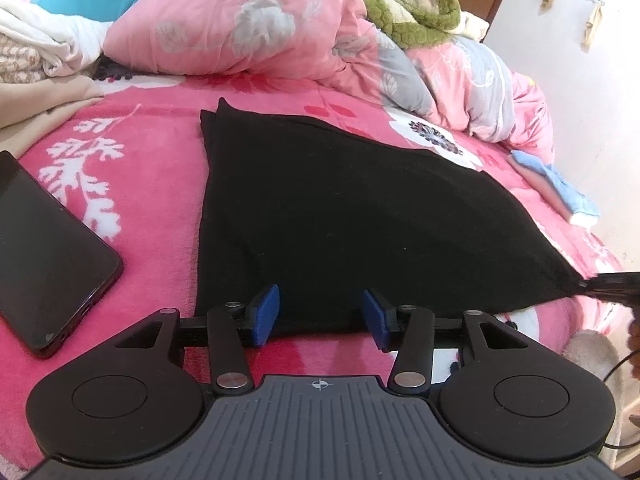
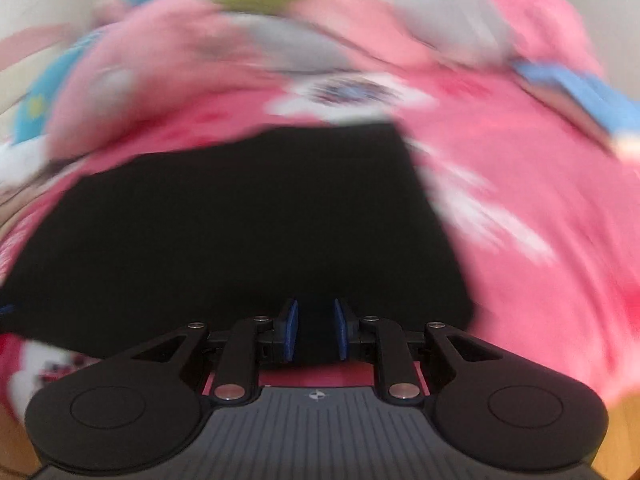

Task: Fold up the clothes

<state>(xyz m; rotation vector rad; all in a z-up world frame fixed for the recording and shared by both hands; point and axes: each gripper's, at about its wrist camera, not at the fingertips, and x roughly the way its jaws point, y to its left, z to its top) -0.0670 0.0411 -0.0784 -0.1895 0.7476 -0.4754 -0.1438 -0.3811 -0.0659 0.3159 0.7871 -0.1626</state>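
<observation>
A black garment (image 1: 340, 208) lies folded flat on the pink bed blanket (image 1: 152, 184). My left gripper (image 1: 320, 310) is open at the garment's near edge, its blue pads (image 1: 266, 312) wide apart with the cloth's edge lying loose between them. In the blurred right wrist view the same black garment (image 2: 240, 232) fills the middle. My right gripper (image 2: 316, 332) sits at its near edge close to the right corner, pads (image 2: 292, 332) a narrow gap apart with black cloth between them. In the left wrist view, the right gripper (image 1: 616, 284) shows as a dark blur at the garment's right corner.
A black phone (image 1: 44, 264) lies on the blanket to the left. A pink quilt (image 1: 248, 28) and a green fleece (image 1: 416, 12) are heaped at the back. A folded blue and pink cloth (image 1: 560, 188) lies near the bed's right edge, by the white wall (image 1: 592, 100).
</observation>
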